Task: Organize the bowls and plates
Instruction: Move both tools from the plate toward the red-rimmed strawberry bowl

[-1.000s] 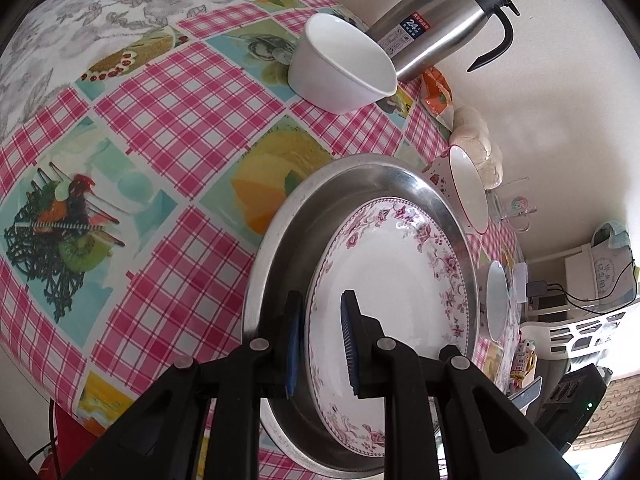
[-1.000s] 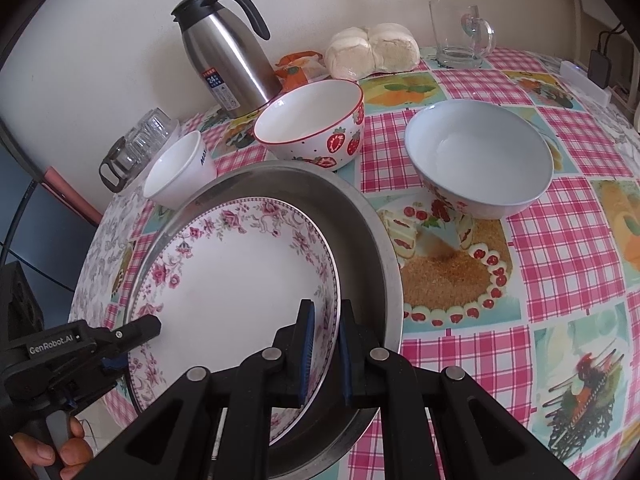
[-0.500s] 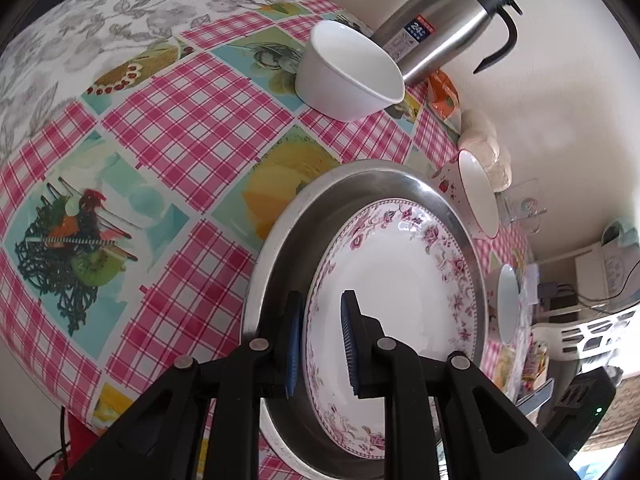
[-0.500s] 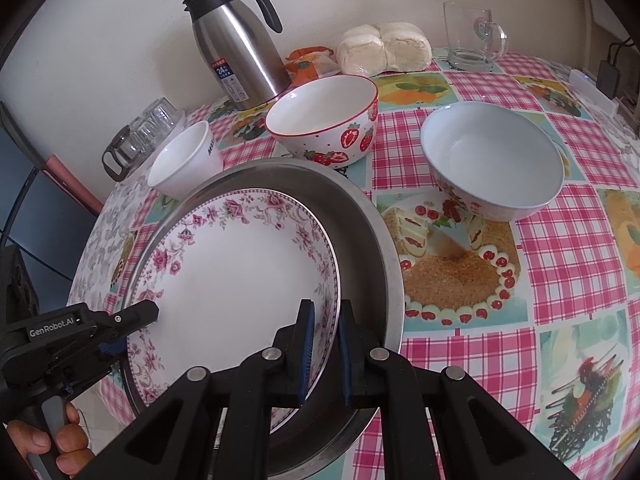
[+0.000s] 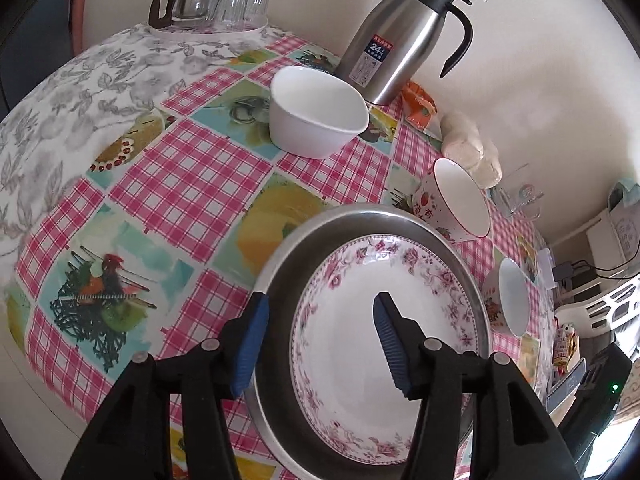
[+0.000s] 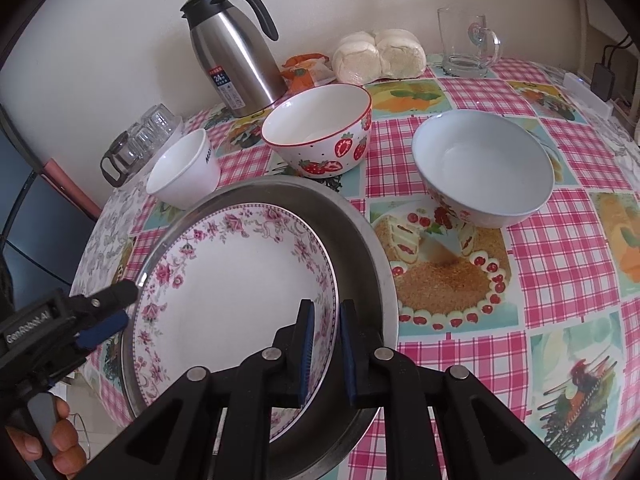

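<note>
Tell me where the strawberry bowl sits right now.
In the right wrist view the strawberry bowl stands upright on the tablecloth just behind the steel pan, between the small white bowl and the thermos.

Left wrist view: close above the round steel tray (image 5: pixel 280 272), facing the wall-side steel thermos jug (image 5: pixel 396 40).
Right wrist view: opposite tray edge (image 6: pixel 380 256), apparently slightly higher.
Shared by the 2: pink floral-rimmed plate (image 5: pixel 360 320), jug.
</note>
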The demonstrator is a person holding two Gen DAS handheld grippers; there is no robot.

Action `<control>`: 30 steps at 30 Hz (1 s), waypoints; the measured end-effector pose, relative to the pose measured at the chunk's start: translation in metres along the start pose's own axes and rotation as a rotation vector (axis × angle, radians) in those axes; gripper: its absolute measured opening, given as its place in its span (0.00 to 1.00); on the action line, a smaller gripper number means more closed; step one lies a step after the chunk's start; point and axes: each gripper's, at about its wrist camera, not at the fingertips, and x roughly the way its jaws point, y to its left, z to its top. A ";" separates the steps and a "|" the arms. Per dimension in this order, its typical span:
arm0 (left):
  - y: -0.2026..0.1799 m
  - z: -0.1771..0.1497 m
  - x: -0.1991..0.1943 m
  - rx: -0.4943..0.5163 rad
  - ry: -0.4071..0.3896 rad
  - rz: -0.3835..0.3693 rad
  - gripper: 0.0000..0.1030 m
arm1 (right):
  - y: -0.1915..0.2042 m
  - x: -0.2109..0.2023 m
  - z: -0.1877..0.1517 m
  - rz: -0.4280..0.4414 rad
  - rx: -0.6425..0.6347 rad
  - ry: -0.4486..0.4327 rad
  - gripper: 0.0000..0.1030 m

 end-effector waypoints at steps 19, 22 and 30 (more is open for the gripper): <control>-0.006 0.002 -0.015 0.040 -0.057 0.053 0.68 | -0.014 -0.025 0.007 0.005 0.054 -0.081 0.17; -0.007 0.001 -0.014 0.056 -0.058 0.091 0.75 | -0.009 -0.029 0.008 0.001 0.033 -0.100 0.22; -0.008 0.000 -0.009 0.109 -0.065 0.194 0.91 | -0.002 -0.029 0.008 -0.036 -0.010 -0.108 0.63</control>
